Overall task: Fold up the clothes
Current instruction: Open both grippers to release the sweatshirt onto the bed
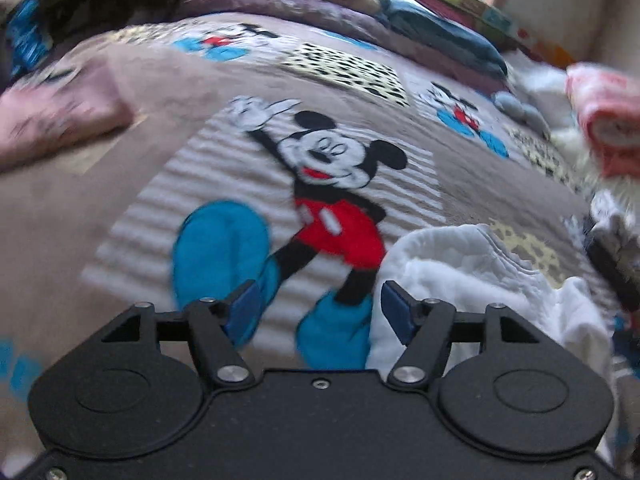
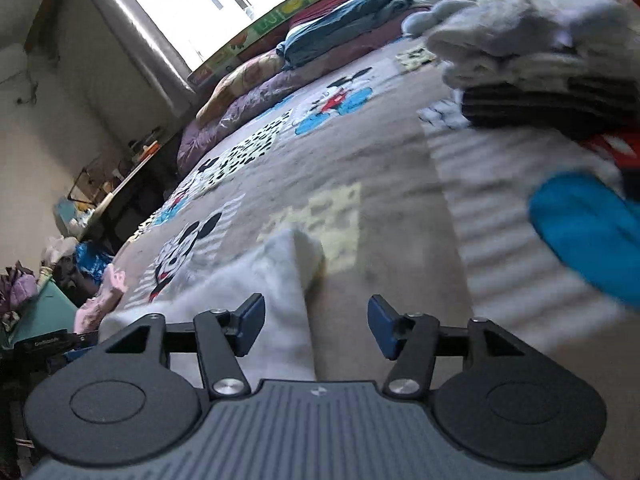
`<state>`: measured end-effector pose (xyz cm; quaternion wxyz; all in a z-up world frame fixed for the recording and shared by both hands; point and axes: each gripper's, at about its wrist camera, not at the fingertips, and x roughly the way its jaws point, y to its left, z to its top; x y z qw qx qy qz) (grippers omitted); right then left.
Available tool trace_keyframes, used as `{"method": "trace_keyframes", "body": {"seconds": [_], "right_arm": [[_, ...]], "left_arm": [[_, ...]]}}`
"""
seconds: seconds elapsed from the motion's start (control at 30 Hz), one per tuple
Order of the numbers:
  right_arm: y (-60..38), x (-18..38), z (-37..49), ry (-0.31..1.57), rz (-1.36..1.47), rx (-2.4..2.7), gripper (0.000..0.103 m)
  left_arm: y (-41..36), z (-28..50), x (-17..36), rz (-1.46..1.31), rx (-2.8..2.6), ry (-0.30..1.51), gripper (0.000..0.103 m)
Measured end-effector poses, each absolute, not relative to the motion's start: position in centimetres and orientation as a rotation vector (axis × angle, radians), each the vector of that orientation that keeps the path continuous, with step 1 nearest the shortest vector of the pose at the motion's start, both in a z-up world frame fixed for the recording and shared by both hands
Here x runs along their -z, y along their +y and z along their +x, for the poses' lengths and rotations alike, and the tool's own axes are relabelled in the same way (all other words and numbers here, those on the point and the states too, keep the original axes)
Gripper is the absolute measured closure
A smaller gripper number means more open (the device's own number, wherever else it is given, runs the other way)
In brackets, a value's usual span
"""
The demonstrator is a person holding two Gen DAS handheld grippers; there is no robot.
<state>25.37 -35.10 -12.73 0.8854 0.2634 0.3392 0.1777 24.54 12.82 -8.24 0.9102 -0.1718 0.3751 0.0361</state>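
White garment (image 1: 480,280) crumpled on blanket (image 1: 160,184), both tongs (image 1: 316,312) (image 2: 316,326) agape, empty

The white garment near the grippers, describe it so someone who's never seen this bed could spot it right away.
Start at the brown cartoon-mouse blanket covering the bed. At its near edge, just right of the big mouse's blue shoes, lies the white garment, crumpled beside the open left gripper. Unlike the folded pink piece far left, it is plain white, quilted and unfolded.

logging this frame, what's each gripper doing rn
Left gripper: open, empty, beside the white garment.
Right gripper: open, empty.
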Motion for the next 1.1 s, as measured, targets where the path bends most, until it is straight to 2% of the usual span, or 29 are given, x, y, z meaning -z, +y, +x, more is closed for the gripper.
{"method": "trace_keyframes", "body": {"seconds": [0.13,0.3,0.37,0.43,0.53,0.7,1.1], "right_arm": [[-35.8,14.0,20.4,0.667,0.523,-0.298,0.045],[-34.8,14.8,14.5,0.544,0.294,-0.188,0.043],[-34.8,15.4,13.2,0.541,0.268,-0.169,0.022],[-34.9,16.0,13.0,0.551,0.28,-0.181,0.017],[-33.7,16.4,13.2,0.567,0.195,-0.198,0.0],[-33.1,16.9,13.2,0.565,0.146,-0.214,0.0],[-35.3,17.5,12.5,0.493,0.312,-0.28,0.0]], "left_arm": [[13.8,19.6,8.6,-0.503,-0.071,0.756,0.033],[14.0,14.1,9.4,-0.698,-0.043,0.733,0.033],[13.7,12.6,9.7,-0.77,-0.021,0.731,0.033],[13.3,11.3,9.9,-0.842,0.004,0.733,0.033],[13.0,10.2,10.6,-0.953,0.034,0.735,0.033],[12.7,10.0,12.3,-1.151,0.055,0.721,0.033],[12.3,11.5,15.0,-1.385,0.04,0.659,0.036]]}}
